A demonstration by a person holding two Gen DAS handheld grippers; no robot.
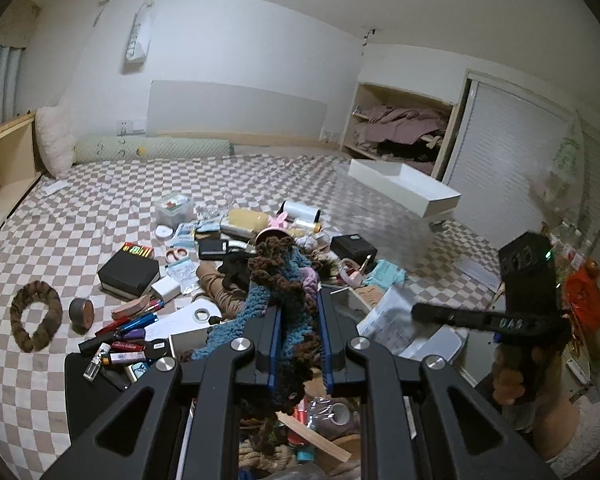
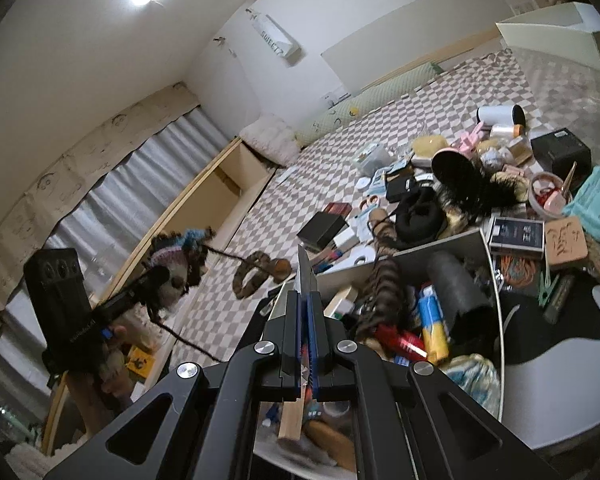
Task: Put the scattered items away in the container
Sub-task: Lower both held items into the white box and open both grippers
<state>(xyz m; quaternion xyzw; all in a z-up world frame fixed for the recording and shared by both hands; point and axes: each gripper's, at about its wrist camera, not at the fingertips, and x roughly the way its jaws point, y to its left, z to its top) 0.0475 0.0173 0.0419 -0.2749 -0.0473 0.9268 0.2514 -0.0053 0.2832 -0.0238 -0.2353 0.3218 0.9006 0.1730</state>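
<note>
**A:** Gripping tight, the left gripper has its jaws clamped on a shaggy bundle of yarn in brown, blue and a bit of pink, loose strands dangling below the fingers.

**B:** And the right gripper?

**A:** Jaws pressed together on a thin shiny packet, which sticks up past the fingertips like a blade.

**B:** Where's the container?

**A:** The container, white-walled, sits right under the right gripper, already stuffed with a black foam roll, a red tube, a blue and yellow pack and a wooden stick.

**B:** And the rest of the clutter?

**A:** Spread over the checked bedspread: a black box, pens, a furry brown ring, a white roll. An empty white drawer lies farther back.
</note>
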